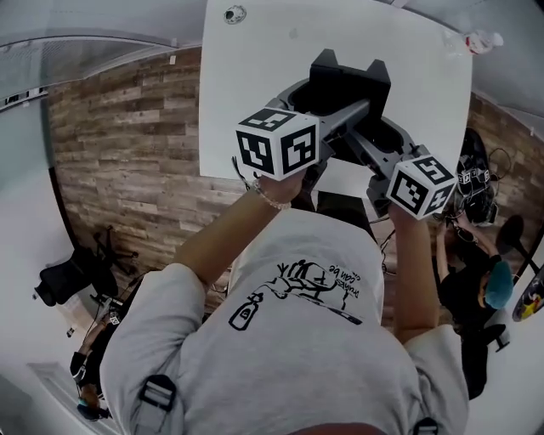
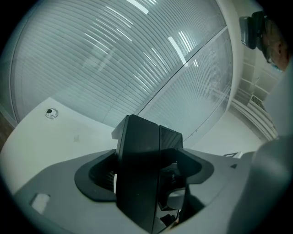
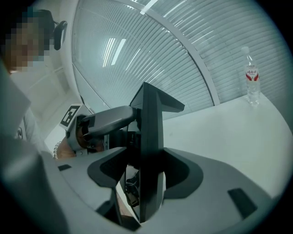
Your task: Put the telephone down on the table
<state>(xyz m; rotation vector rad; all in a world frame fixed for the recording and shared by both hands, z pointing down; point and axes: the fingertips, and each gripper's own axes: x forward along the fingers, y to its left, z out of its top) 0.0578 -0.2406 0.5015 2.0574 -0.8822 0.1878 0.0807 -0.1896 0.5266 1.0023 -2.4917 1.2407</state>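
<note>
A black telephone (image 1: 348, 85) is held above the white table (image 1: 255, 68), clamped from two sides. My left gripper (image 1: 327, 119) is shut on its left part and my right gripper (image 1: 367, 140) on its right part. In the left gripper view the telephone (image 2: 139, 173) stands as a dark slab between the grey jaws of that gripper (image 2: 146, 167), with the table (image 2: 59, 137) below. In the right gripper view the telephone (image 3: 151, 151) fills the gap of that gripper (image 3: 146, 171), and the left gripper (image 3: 107, 119) reaches in from the far side. The telephone's underside is hidden.
A water bottle (image 3: 251, 75) stands at the table's far right corner (image 1: 483, 40). A small round fitting (image 1: 235, 14) sits near the far left edge. Glass walls with blinds rise behind the table. Another person (image 1: 480, 289) and cables lie to the right, a black chair (image 1: 72, 276) to the left.
</note>
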